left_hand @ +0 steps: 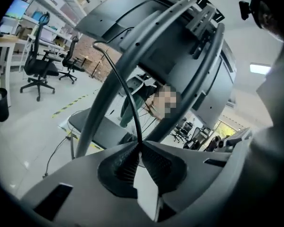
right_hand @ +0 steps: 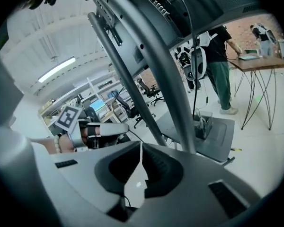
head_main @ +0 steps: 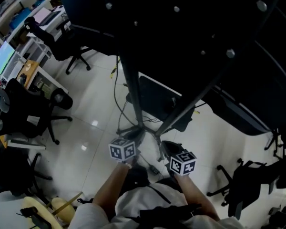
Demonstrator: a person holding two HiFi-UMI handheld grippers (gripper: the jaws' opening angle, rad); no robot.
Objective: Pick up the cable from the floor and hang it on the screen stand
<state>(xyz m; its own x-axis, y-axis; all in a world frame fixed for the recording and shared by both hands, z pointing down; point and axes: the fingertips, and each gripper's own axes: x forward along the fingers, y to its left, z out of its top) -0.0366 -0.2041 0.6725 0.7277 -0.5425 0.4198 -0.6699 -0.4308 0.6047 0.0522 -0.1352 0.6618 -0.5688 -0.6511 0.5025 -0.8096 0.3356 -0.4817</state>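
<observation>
Left gripper point(left_hand: 139, 146) pinches thin black cable point(left_hand: 131, 107); right gripper point(right_hand: 140, 148) closed, empty. Risk: single pinch may let cable slide off slanted grey metal stand strut point(left_hand: 103, 100).

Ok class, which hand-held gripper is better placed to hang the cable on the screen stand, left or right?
Probably left: the left hand-held gripper is shut on the cable, close to the screen stand. The right hand-held gripper is shut with nothing between its jaws.

The floor point(head_main: 95, 104) is glossy pale tile, mirroring lamps; the screen stand point(left_hand: 104, 98) shows smooth grey metal tubes; the cable point(left_hand: 133, 110) looks matt black rubber.
</observation>
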